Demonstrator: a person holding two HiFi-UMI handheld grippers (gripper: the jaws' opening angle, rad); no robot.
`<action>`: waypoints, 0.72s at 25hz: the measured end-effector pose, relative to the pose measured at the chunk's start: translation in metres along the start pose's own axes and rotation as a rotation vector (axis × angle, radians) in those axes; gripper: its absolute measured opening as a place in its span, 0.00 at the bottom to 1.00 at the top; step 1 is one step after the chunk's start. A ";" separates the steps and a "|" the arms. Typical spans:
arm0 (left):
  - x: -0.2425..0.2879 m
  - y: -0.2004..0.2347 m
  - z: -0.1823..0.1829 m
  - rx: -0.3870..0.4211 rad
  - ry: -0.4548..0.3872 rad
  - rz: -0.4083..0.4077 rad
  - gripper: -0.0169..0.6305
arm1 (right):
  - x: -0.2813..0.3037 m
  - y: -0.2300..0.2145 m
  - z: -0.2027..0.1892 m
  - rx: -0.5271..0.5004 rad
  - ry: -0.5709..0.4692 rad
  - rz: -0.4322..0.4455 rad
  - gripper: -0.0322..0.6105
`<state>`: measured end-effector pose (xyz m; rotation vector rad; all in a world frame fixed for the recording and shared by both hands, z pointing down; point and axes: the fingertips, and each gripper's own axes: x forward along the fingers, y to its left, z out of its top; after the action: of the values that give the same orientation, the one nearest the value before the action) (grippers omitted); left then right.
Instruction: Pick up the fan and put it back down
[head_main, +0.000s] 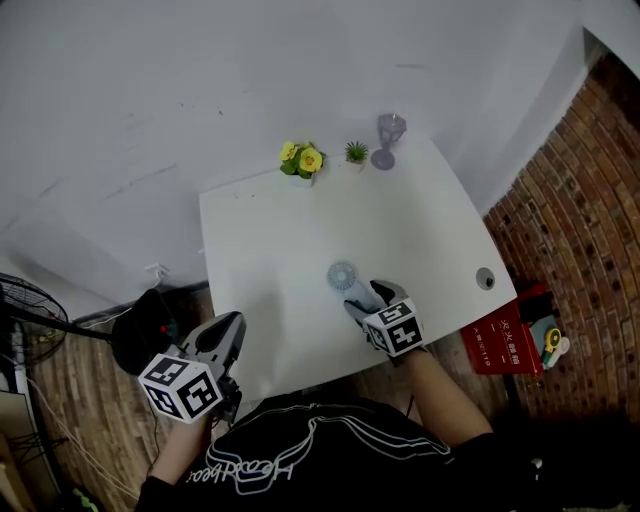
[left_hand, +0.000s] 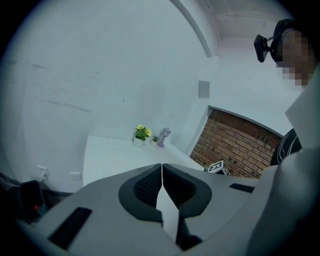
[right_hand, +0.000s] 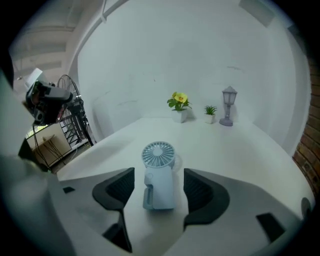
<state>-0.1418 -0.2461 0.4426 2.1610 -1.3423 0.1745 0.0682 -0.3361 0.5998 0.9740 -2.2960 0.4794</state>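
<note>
A small pale-blue handheld fan rests on the white table, its round grille pointing away from me. My right gripper is open around the fan's body, with a gap between each dark pad and the fan's sides. In the head view the right gripper sits just behind the fan near the table's front edge. My left gripper is shut with nothing between its pads; it hangs off the table's front left corner.
At the table's far edge stand a yellow flower pot, a tiny green plant and a purple lantern. A cable hole is at the table's right. A red box and a floor fan stand on the floor.
</note>
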 end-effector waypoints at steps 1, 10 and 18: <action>-0.002 -0.005 -0.001 0.001 -0.002 -0.001 0.08 | -0.009 0.003 0.005 0.006 -0.023 0.015 0.53; -0.017 -0.085 0.005 0.022 -0.064 -0.089 0.08 | -0.142 0.042 0.074 0.129 -0.368 0.266 0.22; -0.031 -0.172 -0.003 0.102 -0.093 -0.208 0.08 | -0.244 0.083 0.084 0.003 -0.543 0.366 0.05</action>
<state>-0.0098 -0.1647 0.3628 2.4042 -1.1700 0.0624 0.1105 -0.1969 0.3710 0.7465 -2.9890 0.3959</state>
